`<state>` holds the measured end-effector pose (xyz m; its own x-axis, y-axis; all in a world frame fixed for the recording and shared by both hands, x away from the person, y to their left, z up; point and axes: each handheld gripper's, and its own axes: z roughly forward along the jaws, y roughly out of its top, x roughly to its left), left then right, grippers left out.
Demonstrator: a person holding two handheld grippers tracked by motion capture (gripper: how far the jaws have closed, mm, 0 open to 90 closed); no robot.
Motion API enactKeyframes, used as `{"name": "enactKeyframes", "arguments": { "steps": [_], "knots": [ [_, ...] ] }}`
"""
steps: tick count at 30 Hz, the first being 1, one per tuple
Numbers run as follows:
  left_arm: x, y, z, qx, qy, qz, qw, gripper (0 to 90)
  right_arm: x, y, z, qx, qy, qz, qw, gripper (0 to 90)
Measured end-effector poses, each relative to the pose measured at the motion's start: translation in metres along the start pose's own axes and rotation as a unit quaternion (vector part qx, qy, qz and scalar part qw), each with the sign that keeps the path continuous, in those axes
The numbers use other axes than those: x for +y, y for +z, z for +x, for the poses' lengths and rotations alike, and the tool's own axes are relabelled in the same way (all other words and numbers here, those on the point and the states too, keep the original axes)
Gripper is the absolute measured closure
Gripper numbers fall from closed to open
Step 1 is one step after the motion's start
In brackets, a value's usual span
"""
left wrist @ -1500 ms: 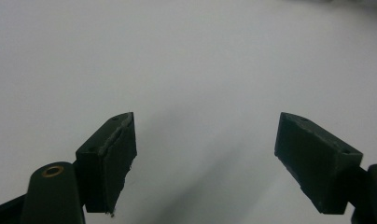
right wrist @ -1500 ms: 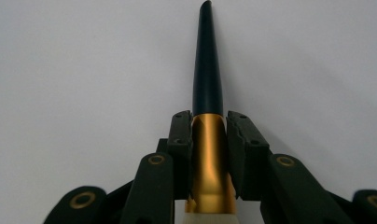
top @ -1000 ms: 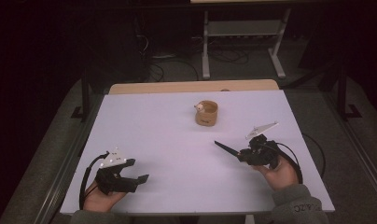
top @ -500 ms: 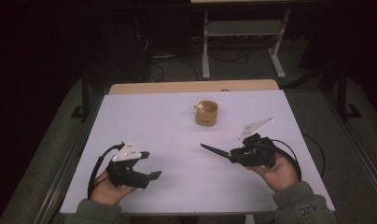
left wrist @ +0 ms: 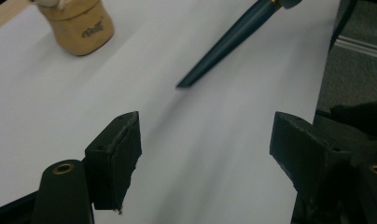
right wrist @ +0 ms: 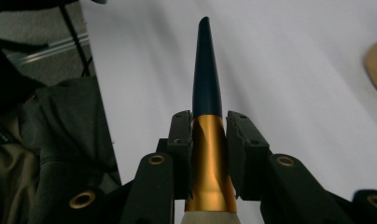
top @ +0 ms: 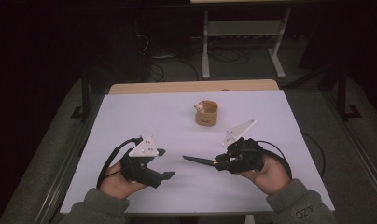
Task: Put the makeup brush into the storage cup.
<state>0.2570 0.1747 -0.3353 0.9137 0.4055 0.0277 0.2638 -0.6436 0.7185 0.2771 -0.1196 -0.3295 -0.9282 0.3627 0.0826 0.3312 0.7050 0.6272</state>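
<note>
My right gripper (top: 220, 163) is shut on a brush (top: 198, 160) over the right of the white table (top: 144, 116). Its pads clamp the gold ferrule (right wrist: 210, 154), and the dark teal tapered handle (right wrist: 206, 70) points away toward the left gripper. My left gripper (top: 166, 163) hovers at the front left with nothing between its jaws; they stand open and have just been closing a little. In the left gripper view (left wrist: 206, 140) the handle tip (left wrist: 224, 44) lies ahead. A small tan cup (top: 206, 113) stands upright at the table's far middle.
A wooden strip (top: 191, 87) runs along the table's far edge. Beyond it stand a metal frame (top: 242, 32) and floor cables (top: 168, 65). Metal rails (top: 79, 144) border the table's sides. Cables trail from both grippers.
Both hands have risen from the table and drawn toward the middle. The brush has travelled left with the right gripper. The left jaws have narrowed slightly.
</note>
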Motion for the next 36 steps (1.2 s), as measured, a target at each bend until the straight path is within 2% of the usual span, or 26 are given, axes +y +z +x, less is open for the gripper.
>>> {"name": "enactKeyframes", "arguments": {
  "steps": [3, 7, 9, 11, 12, 16, 20, 21, 22, 25, 26, 27, 29, 32, 35, 36],
  "knots": [
    [0.004, 0.008, -0.002, -0.019, 0.018, 0.011, 0.9996, 26.4, 0.005, 0.008, 0.005, 0.011, -0.022, 0.004, 0.9997, 71.2],
    [0.008, 0.020, -0.008, -0.042, 0.026, 0.022, 0.9985, 28.4, 0.011, 0.018, 0.011, 0.029, -0.035, 0.012, 0.9989, 71.2],
    [0.010, 0.026, -0.010, -0.056, 0.041, 0.037, 0.9969, 30.1, 0.014, 0.023, 0.014, 0.036, -0.042, 0.016, 0.9983, 71.2],
    [0.012, 0.032, -0.011, -0.061, 0.049, 0.048, 0.9958, 32.7, 0.018, 0.028, 0.016, 0.050, -0.053, 0.016, 0.9972, 71.2],
    [0.012, 0.034, -0.011, -0.065, 0.053, 0.051, 0.9952, 32.7, 0.018, 0.028, 0.016, 0.050, -0.053, 0.016, 0.9972, 71.2],
    [0.013, 0.045, -0.013, -0.086, 0.055, 0.067, 0.9926, 40.2, 0.021, 0.032, 0.021, 0.060, -0.059, 0.023, 0.9962, 71.2],
    [0.013, 0.051, -0.014, -0.105, 0.071, 0.084, 0.9884, 50.2, 0.022, 0.036, 0.023, 0.069, -0.078, 0.030, 0.9941, 71.2],
    [0.013, 0.052, -0.015, -0.111, 0.073, 0.085, 0.9875, 55.5, 0.023, 0.037, 0.025, 0.080, -0.086, 0.032, 0.9926, 71.2],
    [0.012, 0.053, -0.016, -0.119, 0.077, 0.089, 0.9859, 55.5, 0.023, 0.037, 0.025, 0.080, -0.086, 0.032, 0.9926, 71.2],
    [0.011, 0.053, -0.021, -0.133, 0.092, 0.097, 0.9820, 65.5, 0.023, 0.038, 0.027, 0.089, -0.094, 0.036, 0.9910, 71.2],
    [0.011, 0.054, -0.023, -0.139, 0.091, 0.095, 0.9814, 70.0, 0.023, 0.039, 0.028, 0.093, -0.096, 0.037, 0.9903, 71.2],
    [0.011, 0.054, -0.023, -0.138, 0.104, 0.099, 0.9800, 72.0, 0.023, 0.039, 0.028, 0.094, -0.099, 0.040, 0.9899, 71.2],
    [0.010, 0.054, -0.026, -0.141, 0.116, 0.105, 0.9775, 74.0, 0.023, 0.040, 0.029, 0.102, -0.106, 0.042, 0.9882, 71.1],
    [0.009, 0.054, -0.028, -0.140, 0.120, 0.104, 0.9773, 75.1, 0.022, 0.041, 0.030, 0.107, -0.112, 0.042, 0.9871, 70.9],
    [0.006, 0.053, -0.029, -0.135, 0.106, 0.091, 0.9810, 75.6, 0.019, 0.042, 0.025, 0.105, -0.112, 0.036, 0.9875, 67.7],
    [0.005, 0.053, -0.028, -0.131, 0.108, 0.088, 0.9816, 75.6, 0.018, 0.042, 0.023, 0.101, -0.105, 0.033, 0.9888, 60.1]
  ]
}}
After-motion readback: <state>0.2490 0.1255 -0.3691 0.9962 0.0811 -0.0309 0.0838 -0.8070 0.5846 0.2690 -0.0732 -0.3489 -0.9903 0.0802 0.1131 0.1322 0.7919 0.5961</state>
